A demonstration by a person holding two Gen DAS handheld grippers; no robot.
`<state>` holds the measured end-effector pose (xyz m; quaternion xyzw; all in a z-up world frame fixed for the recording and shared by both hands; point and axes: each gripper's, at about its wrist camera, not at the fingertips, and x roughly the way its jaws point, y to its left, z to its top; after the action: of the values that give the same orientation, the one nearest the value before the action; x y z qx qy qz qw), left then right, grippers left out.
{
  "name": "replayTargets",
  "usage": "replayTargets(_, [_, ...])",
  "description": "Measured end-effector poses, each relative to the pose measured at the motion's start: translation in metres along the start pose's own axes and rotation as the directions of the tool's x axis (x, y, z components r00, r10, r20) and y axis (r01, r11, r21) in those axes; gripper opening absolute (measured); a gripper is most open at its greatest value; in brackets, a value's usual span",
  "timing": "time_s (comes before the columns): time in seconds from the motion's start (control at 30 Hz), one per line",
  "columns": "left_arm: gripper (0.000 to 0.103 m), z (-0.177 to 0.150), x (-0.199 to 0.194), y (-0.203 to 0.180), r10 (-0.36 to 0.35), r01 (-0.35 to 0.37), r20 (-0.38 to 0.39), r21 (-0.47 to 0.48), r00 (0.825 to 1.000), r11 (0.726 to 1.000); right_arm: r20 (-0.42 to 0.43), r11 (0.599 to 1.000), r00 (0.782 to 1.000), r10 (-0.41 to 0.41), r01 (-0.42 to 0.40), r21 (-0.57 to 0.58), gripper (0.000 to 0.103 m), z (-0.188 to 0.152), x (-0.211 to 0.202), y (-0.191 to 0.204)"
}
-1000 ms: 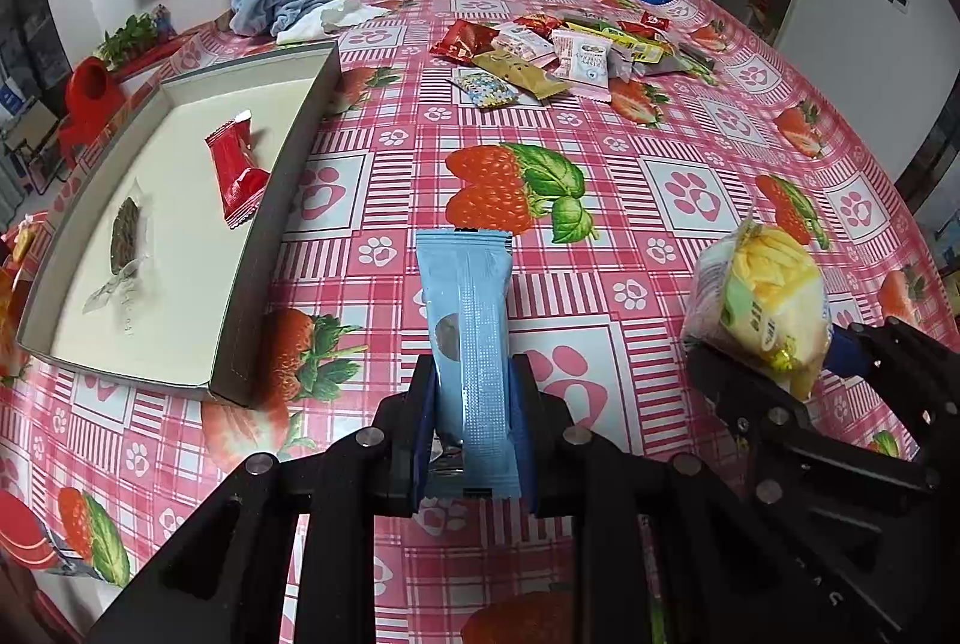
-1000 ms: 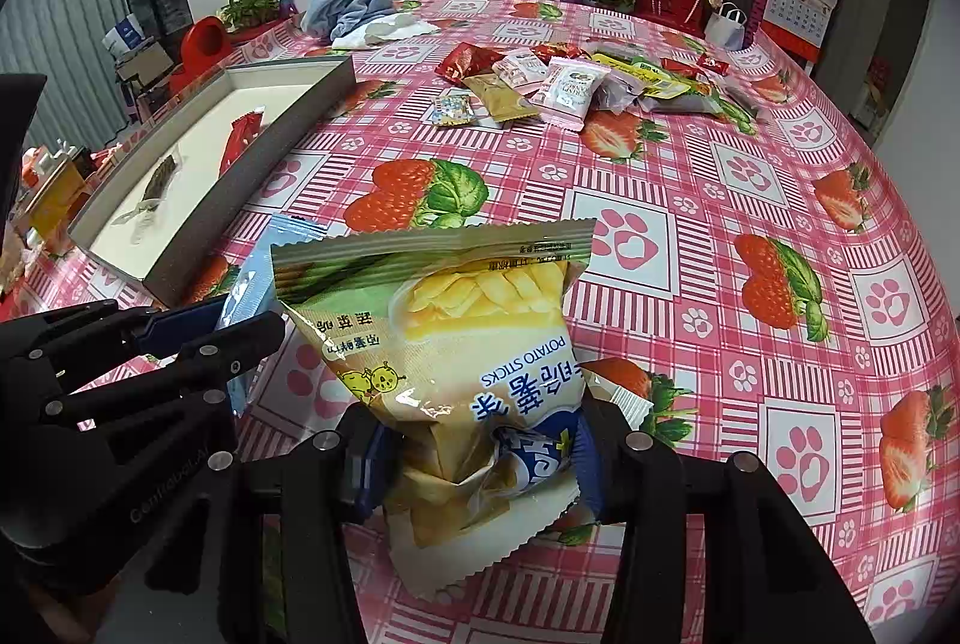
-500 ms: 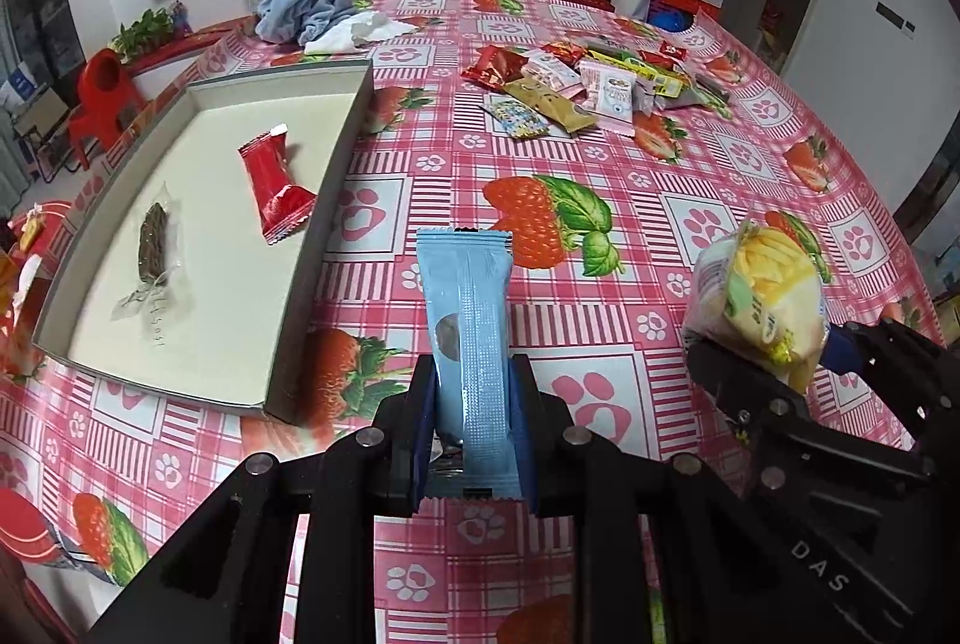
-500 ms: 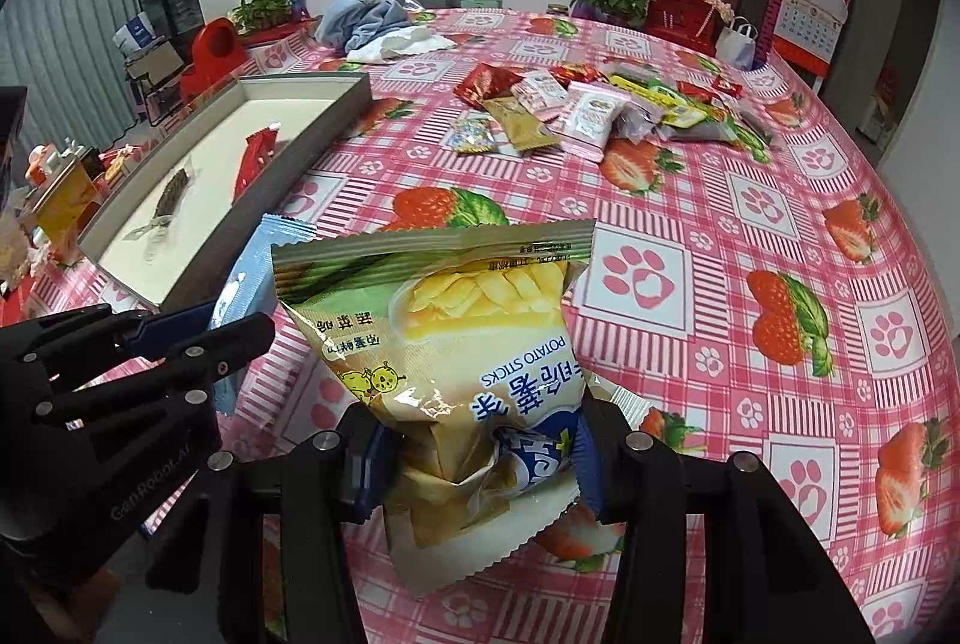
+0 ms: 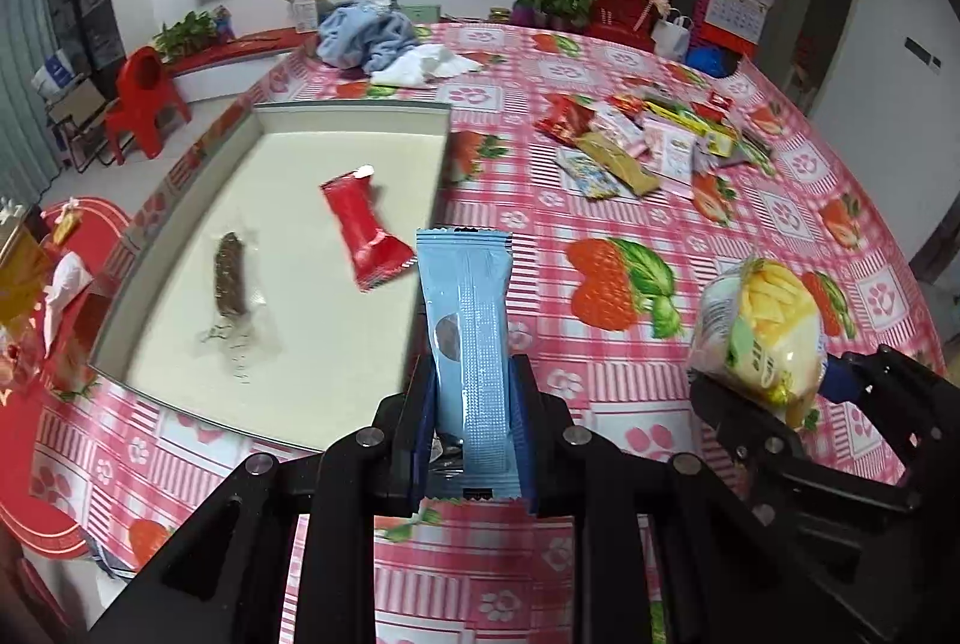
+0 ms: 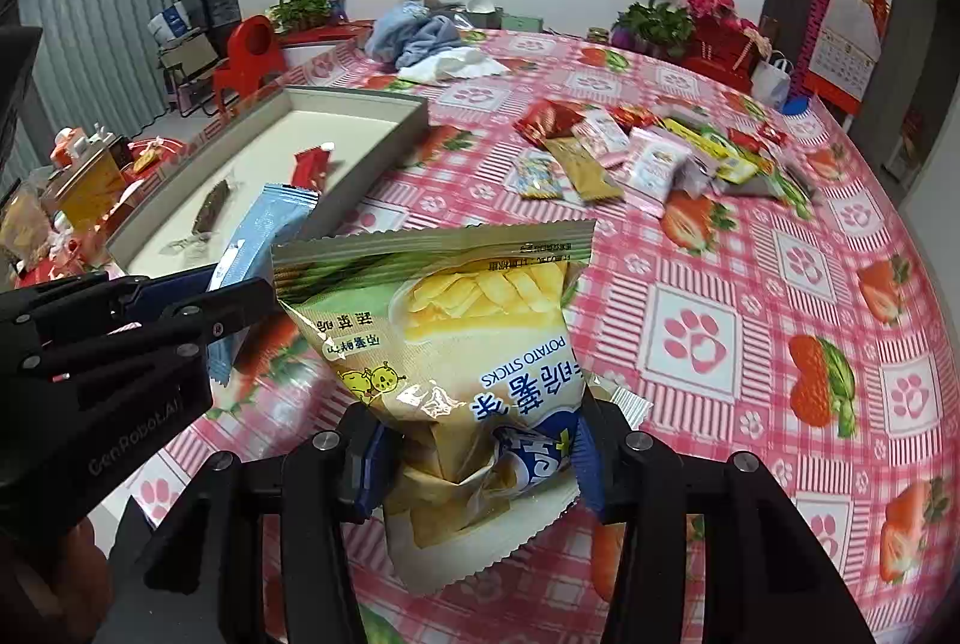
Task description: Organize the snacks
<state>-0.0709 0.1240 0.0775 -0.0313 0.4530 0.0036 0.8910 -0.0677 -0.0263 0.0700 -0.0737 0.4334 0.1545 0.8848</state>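
My left gripper (image 5: pixel 474 440) is shut on a long light-blue snack packet (image 5: pixel 471 338), held upright above the near right edge of the grey tray (image 5: pixel 441 170). That blue packet (image 6: pixel 258 236) also shows at the left of the right wrist view. My right gripper (image 6: pixel 474 464) is shut on a bag of potato sticks (image 6: pixel 444 344), held up over the tablecloth to the right of the tray; the bag (image 5: pixel 759 326) appears at the right of the left wrist view. In the tray lie a red packet (image 5: pixel 363 230) and a dark bar in clear wrap (image 5: pixel 231 278).
A pile of several loose snack packets (image 5: pixel 648 140) lies on the far right of the round table with its strawberry cloth (image 5: pixel 606 248). Blue and white cloths (image 5: pixel 384 44) sit at the table's far edge. A red chair (image 5: pixel 147 98) stands beyond the tray.
Both grippers have risen and shifted toward the tray with their packets still held; the tray now sits closer and more central in the left wrist view.
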Motion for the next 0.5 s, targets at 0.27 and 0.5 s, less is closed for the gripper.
replayTargets(0.27, [0.025,0.015,0.003,0.045,0.080,-0.079,0.005,-0.072,0.997,0.994,0.040,0.997,0.998,0.053,-0.050,-0.058,0.050,0.039,0.011,0.032])
replayTargets(0.5, [0.025,0.026,0.009,0.084,0.114,-0.114,-0.007,-0.139,0.993,0.984,0.050,0.989,0.995,0.091,-0.084,-0.121,0.050,0.072,0.025,0.066])
